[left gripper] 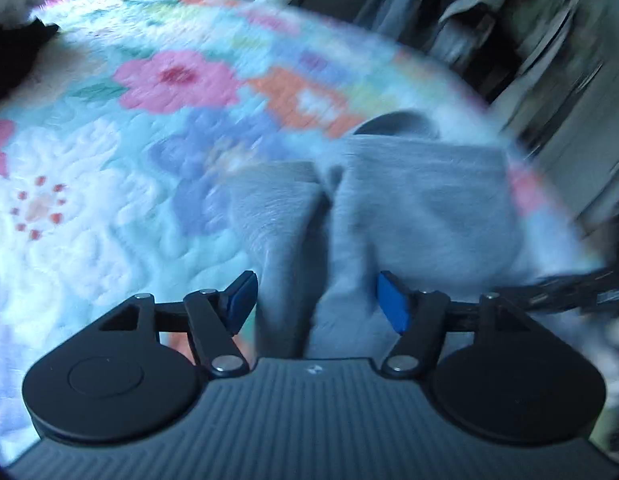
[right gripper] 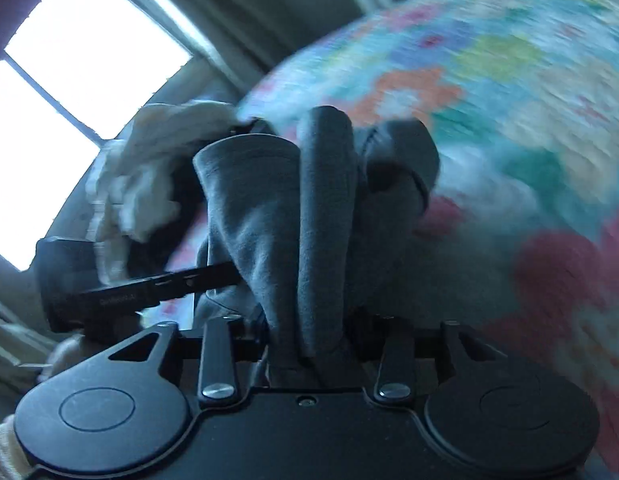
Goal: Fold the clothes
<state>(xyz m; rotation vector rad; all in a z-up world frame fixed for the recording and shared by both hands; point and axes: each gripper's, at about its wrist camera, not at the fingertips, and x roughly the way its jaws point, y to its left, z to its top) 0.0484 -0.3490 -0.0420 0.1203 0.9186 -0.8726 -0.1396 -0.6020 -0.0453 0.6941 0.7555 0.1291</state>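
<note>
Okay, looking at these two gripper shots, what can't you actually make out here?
- Right wrist view: right gripper pads, buried under the bunched grey garment.
- Left wrist view: garment's type; folds and motion blur hide its shape.
- Both views: floral quilt pattern detail, smeared by blur.

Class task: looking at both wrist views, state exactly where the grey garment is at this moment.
The grey garment lies on the floral quilt near its right edge in the left wrist view, running between the left gripper fingers; the right gripper clamps a bunched fold.

Floral quilted bed [left gripper: 109,168] with grey garment [left gripper: 409,208] near its edge.
</note>
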